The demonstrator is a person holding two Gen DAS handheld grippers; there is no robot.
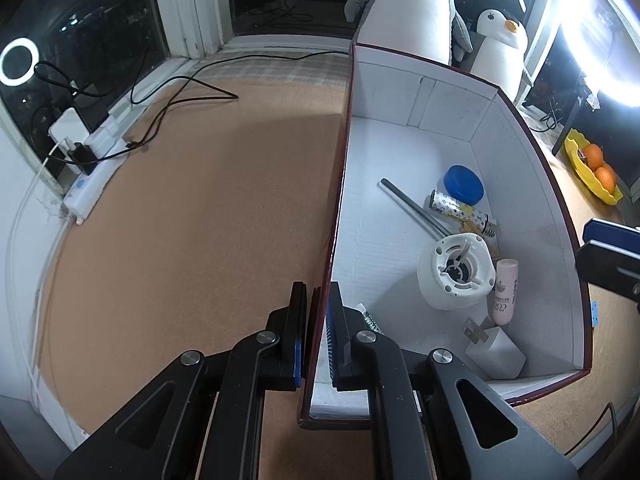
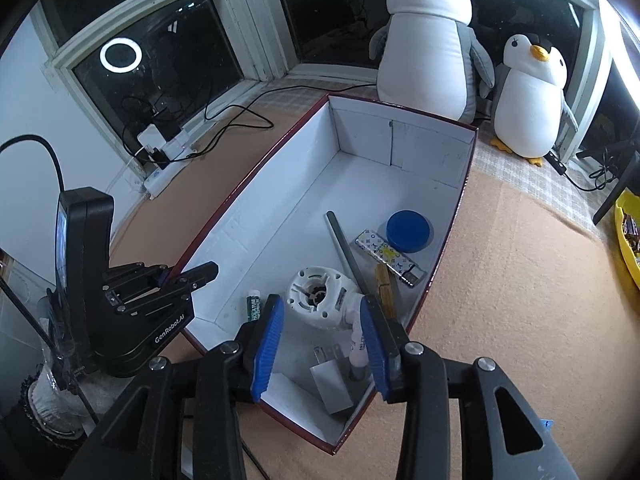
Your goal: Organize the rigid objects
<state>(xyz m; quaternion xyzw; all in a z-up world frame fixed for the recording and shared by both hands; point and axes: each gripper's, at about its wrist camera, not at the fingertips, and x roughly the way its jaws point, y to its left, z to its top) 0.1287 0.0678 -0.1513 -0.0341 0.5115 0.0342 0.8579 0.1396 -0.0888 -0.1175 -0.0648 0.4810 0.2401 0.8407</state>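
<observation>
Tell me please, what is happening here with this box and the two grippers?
A person is sorting small items into a white box with a red rim. The left gripper is shut on the box's side wall, holding it steady. The right gripper hangs open over the near end, above a pink tube and a white charger plug. A white round part, a blue lid and a grey rod already lie inside.

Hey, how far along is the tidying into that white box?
Done: the blue lid, grey rod, white round part, pink tube and white charger already lie in the box. In hand: the left gripper is shut on the box's side wall; the right gripper hangs open above the charger, holding nothing. Left: nothing loose shows on the mat.
</observation>
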